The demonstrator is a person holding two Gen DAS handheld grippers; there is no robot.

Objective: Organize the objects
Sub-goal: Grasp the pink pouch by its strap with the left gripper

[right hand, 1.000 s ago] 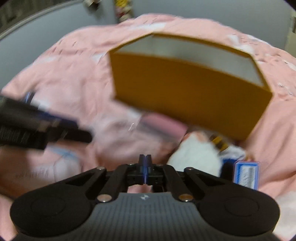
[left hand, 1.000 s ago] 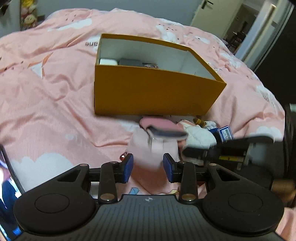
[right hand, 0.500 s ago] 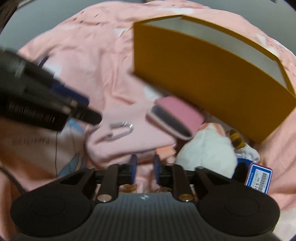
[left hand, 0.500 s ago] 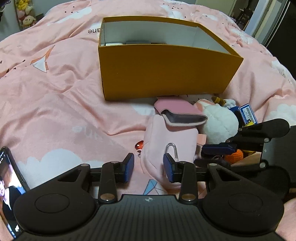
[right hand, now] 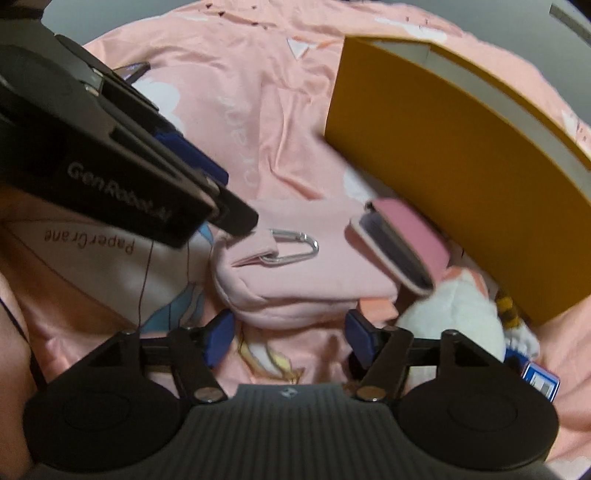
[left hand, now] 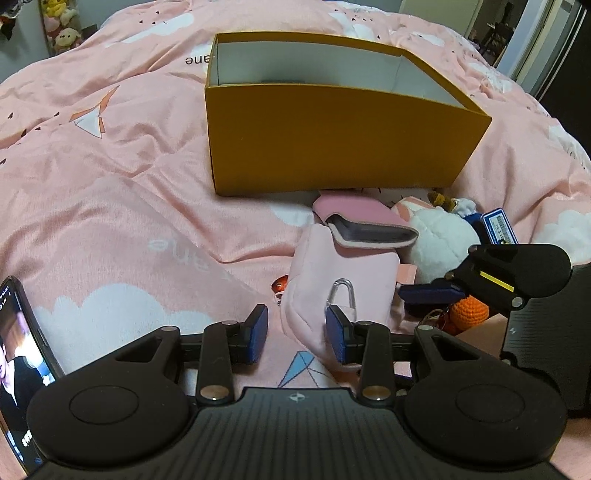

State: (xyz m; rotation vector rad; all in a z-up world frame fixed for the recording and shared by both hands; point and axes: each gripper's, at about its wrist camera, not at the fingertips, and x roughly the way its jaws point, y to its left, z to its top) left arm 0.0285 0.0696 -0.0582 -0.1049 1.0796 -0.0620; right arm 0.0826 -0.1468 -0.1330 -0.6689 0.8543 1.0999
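An open orange box stands on the pink bed; it also shows in the right wrist view. In front of it lie a pale pink pouch with a silver carabiner, a pink case, a white plush toy, a blue card and an orange knitted ball. My left gripper is open at the pouch's near end. My right gripper is open, its jaws at the pouch's near side. The carabiner and case show there too.
A phone with a lit screen lies at the left edge of the left wrist view. The pink duvet is rumpled. A doorway and dark wall are at the far right. Plush toys stand far left.
My right gripper has opened from shut to wide and come down close to the pouch. My left gripper has moved in lower toward the pouch, still open.
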